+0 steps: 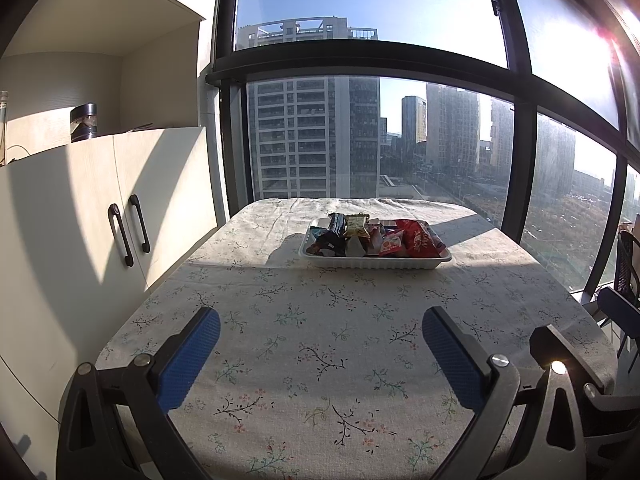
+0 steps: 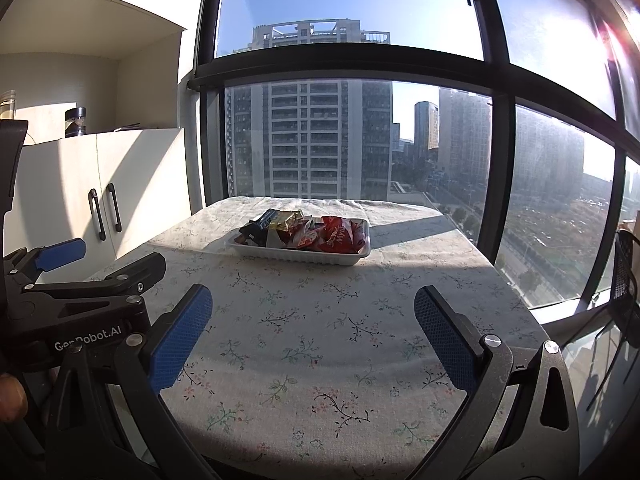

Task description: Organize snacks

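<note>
A white ribbed tray (image 1: 376, 262) (image 2: 304, 257) sits at the far middle of the table, heaped with several snack packets: dark ones (image 1: 334, 236) (image 2: 256, 229) on its left, a yellow one (image 1: 357, 225) (image 2: 285, 218) on top, red ones (image 1: 418, 240) (image 2: 340, 236) on its right. My left gripper (image 1: 320, 322) hovers open over the near half of the table, well short of the tray, nothing between its blue pads. My right gripper (image 2: 312, 304) is open too, equally far back and empty. The left gripper (image 2: 104, 278) shows at the left of the right wrist view.
A floral tablecloth (image 1: 320, 340) covers the table. A white cabinet (image 1: 100, 208) with two black handles stands along the left edge. Tall windows (image 1: 360, 140) run behind the table. A black chair (image 1: 624, 304) stands at the right.
</note>
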Action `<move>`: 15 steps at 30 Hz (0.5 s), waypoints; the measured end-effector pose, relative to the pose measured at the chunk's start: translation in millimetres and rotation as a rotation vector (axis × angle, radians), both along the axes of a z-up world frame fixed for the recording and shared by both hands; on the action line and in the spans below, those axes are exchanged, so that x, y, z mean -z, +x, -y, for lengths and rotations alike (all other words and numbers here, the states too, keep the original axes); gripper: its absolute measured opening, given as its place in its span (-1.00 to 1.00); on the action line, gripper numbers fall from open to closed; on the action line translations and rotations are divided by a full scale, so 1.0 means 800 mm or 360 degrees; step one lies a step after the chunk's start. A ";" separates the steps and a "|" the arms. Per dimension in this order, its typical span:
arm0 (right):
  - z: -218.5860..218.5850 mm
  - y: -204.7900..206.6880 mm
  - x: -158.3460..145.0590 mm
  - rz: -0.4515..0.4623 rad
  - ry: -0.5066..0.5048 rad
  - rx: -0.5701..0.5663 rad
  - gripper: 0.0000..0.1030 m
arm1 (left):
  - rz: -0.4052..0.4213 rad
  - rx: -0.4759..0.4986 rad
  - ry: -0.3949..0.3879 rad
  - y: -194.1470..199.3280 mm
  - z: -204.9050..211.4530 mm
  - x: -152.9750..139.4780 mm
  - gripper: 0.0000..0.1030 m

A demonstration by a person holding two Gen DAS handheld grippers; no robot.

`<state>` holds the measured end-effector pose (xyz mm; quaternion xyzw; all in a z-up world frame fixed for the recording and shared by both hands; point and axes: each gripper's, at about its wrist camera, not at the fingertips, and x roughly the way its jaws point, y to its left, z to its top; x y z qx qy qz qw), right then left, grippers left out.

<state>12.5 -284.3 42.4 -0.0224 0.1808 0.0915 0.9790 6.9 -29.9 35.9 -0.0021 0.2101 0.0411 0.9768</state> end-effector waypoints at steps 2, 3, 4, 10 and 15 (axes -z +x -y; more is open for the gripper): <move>0.000 0.000 0.001 -0.0003 0.0000 -0.0001 0.99 | -0.0002 0.0000 0.0003 0.000 0.000 0.001 1.00; 0.000 0.001 0.001 -0.0003 -0.0001 -0.0003 0.99 | -0.0002 0.0001 0.0002 0.001 0.001 0.000 1.00; 0.000 0.000 0.001 -0.0003 -0.0001 -0.0003 0.99 | -0.0001 0.0000 0.0003 0.001 0.001 0.000 1.00; 0.000 0.001 0.000 -0.0003 -0.0001 -0.0004 0.99 | -0.0002 -0.0001 0.0002 0.001 0.000 0.001 1.00; 0.000 0.001 0.000 -0.0004 -0.0002 -0.0005 0.99 | -0.0001 0.0001 0.0003 0.001 0.000 0.000 1.00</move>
